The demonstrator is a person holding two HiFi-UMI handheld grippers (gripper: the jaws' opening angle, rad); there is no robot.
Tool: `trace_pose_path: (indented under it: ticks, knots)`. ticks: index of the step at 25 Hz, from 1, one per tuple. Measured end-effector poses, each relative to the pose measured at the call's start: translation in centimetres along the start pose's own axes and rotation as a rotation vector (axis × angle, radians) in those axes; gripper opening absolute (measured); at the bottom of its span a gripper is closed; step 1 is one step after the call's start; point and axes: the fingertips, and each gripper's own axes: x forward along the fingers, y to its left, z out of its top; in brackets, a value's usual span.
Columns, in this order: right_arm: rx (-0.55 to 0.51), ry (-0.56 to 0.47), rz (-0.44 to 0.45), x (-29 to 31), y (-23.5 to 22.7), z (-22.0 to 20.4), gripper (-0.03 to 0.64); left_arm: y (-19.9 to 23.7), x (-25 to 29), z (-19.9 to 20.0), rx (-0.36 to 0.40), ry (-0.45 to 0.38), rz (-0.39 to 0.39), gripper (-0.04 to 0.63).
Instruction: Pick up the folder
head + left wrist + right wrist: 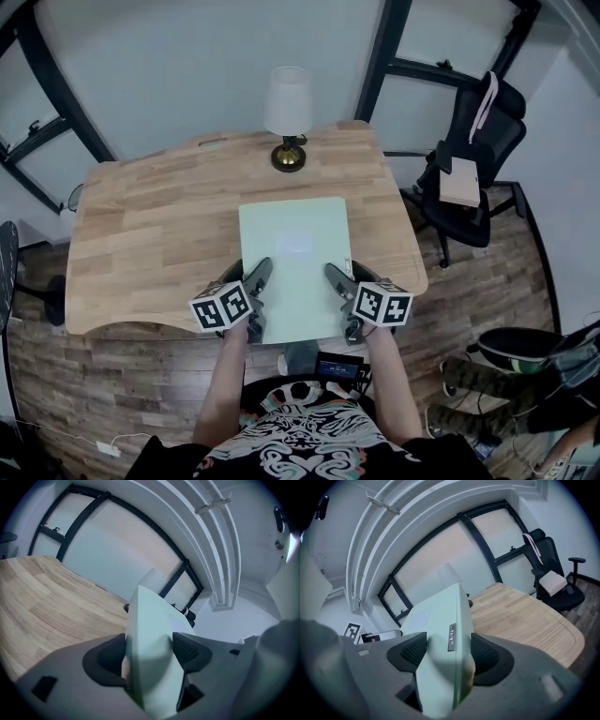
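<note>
The left gripper (149,654) is clenched on the pale green folder (295,253), its two dark ribbed pads pressing the sheet from either side, so that the folder's left near edge stands pinched between the jaws and runs forward and away from them. The right gripper (444,654) grasps the same folder at its right near edge in the same manner, both pads tight against the folder's faces, and a small grey label (450,637) sits on the folder's edge just ahead of those jaws, its print too small to read. In the head view the folder spans the gap between the two pairs of jaws, with its near end past the front edge of the wooden desk (150,234); whether its far edge touches the desk top I cannot tell. Beyond the jaws, past the far end of the folder, a table lamp (288,117) with a white shade stands near the desk's back edge. Off to the outer side of the right jaws, well apart from the desk, a black office chair (478,141) carries a flat tan box (459,182) on its seat.
</note>
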Motion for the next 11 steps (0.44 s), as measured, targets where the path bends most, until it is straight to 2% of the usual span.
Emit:
trace_pose_path:
  ticks: [11]
  knots:
    - [0.005, -0.003, 0.001, 0.12, 0.01, 0.16, 0.288, -0.01, 0.12, 0.34, 0.005, 0.005, 0.002, 0.296]
